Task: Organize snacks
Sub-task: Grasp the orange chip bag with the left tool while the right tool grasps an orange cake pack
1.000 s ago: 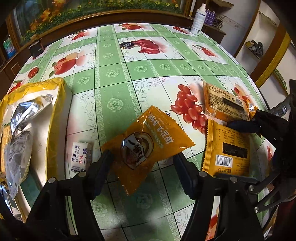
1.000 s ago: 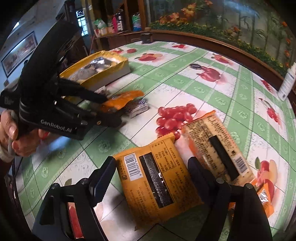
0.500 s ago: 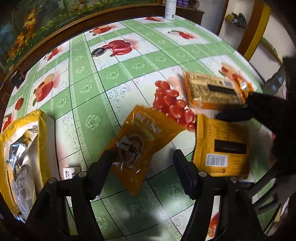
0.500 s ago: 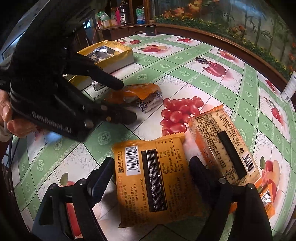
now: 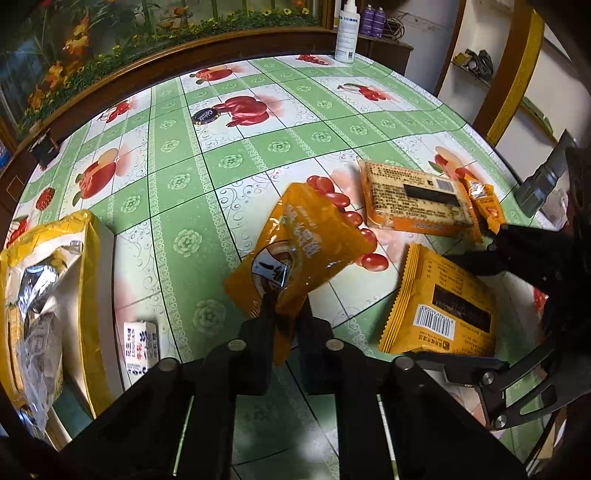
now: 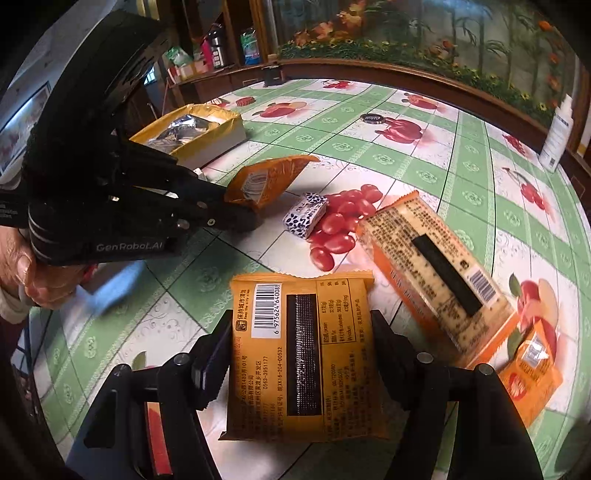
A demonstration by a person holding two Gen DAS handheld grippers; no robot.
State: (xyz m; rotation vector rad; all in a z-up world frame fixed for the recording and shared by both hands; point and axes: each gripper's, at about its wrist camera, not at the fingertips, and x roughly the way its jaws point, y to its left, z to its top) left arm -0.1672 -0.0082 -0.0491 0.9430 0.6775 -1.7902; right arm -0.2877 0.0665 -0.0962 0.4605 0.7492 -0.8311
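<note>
My left gripper (image 5: pixel 286 314) is shut on the near corner of an orange snack packet (image 5: pixel 299 251), also seen in the right wrist view (image 6: pixel 266 181). My right gripper (image 6: pixel 301 332) is closed on the sides of a square orange packet with a barcode (image 6: pixel 299 354), which lies on the tablecloth; it also shows in the left wrist view (image 5: pixel 443 306). A long orange cracker pack (image 6: pixel 436 266) lies to its right. A small orange sachet (image 6: pixel 532 373) lies at the far right. A black-and-white candy (image 6: pixel 306 218) lies by the printed cherries.
A yellow-lined box (image 5: pixel 48 280) with foil packets stands at the left, also in the right wrist view (image 6: pixel 192 133). A small white candy (image 5: pixel 142 347) lies beside it. A white bottle (image 5: pixel 345 33) stands at the table's far edge. A dark bottle cap (image 5: pixel 204 115) lies mid-table.
My left gripper has shut on the orange snack packet's corner. My right gripper has narrowed onto the barcode packet's sides. The black-and-white candy, earlier under the orange packet, is uncovered.
</note>
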